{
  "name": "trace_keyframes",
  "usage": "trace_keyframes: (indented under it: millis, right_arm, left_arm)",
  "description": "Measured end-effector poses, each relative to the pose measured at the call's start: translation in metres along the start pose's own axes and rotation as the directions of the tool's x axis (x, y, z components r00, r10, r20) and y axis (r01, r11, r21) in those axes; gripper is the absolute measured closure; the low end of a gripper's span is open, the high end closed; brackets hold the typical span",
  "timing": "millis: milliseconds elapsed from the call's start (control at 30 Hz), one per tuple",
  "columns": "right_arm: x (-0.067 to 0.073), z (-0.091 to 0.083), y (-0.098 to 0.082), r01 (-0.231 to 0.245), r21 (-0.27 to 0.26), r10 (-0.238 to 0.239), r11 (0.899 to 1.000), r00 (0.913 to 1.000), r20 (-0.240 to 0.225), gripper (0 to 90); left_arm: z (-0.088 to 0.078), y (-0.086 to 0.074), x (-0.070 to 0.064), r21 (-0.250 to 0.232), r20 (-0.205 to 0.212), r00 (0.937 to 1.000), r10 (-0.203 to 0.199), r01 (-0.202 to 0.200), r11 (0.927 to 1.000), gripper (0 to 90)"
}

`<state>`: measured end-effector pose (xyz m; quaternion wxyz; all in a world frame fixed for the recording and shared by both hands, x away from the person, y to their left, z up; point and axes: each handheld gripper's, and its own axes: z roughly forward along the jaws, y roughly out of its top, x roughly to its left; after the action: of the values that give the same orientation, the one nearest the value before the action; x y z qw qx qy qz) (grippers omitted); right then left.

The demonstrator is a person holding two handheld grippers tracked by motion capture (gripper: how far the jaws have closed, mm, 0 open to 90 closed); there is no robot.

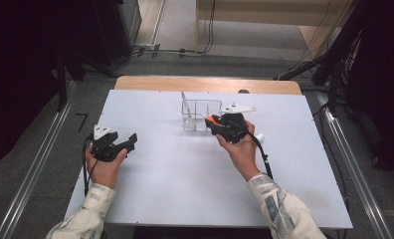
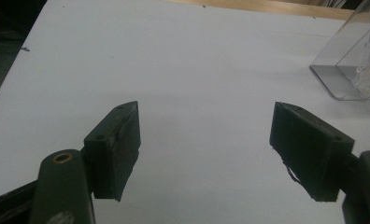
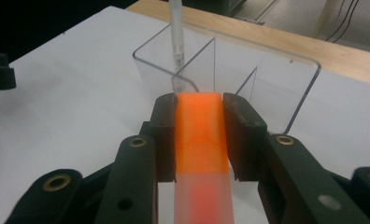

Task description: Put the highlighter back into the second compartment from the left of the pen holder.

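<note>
The orange, translucent plastic block-shaped marker point(image 3: 199, 135), with a frosted paler section toward the camera, is pinched between the two black pads of the right hand-held gripper point(image 3: 199, 109); the pads press flat on both its sides. In the high view the right hand-held gripper point(image 1: 216, 121) carries it above the white desk point(image 1: 185, 179), toward the far edge and a little right of the middle, with the orange tip pointing at the container.

Just ahead of the marker stands a clear plastic organiser box with inner partitions point(image 3: 248, 79). A slim white pen-like stick point(image 3: 176, 37) stands upright, slightly tilted, in its rear compartment. The nearer compartments appear empty, though the clear walls make this hard to confirm. The marker tip is near the box's front wall; contact cannot be determined.

The left hand-held gripper point(image 1: 125, 142) is held near the desk's left edge, well apart from the box. Its jaws are spread wide with nothing between them, as the left gripper view confirms point(image 2: 204, 140).

Assessment: the pick-up is done, and one item already sits in the box. Remaining, in my judgement: raise the marker over the rim, lower it into a free compartment and release it. The work appears roughly midway.
</note>
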<state>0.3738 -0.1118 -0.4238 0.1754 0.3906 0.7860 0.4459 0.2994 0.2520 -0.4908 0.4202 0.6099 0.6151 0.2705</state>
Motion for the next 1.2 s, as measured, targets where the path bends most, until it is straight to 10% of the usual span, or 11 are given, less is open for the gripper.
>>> trace_keyframes:
  millis: [1200]
  right_arm:
    - [-0.016,0.065,0.077,-0.041,0.011,0.04,0.999,0.996,0.08,65.1]
  left_arm:
    - [0.002,0.0,0.002,-0.001,0.006,1.0,-0.007,0.007,1.0,25.2]
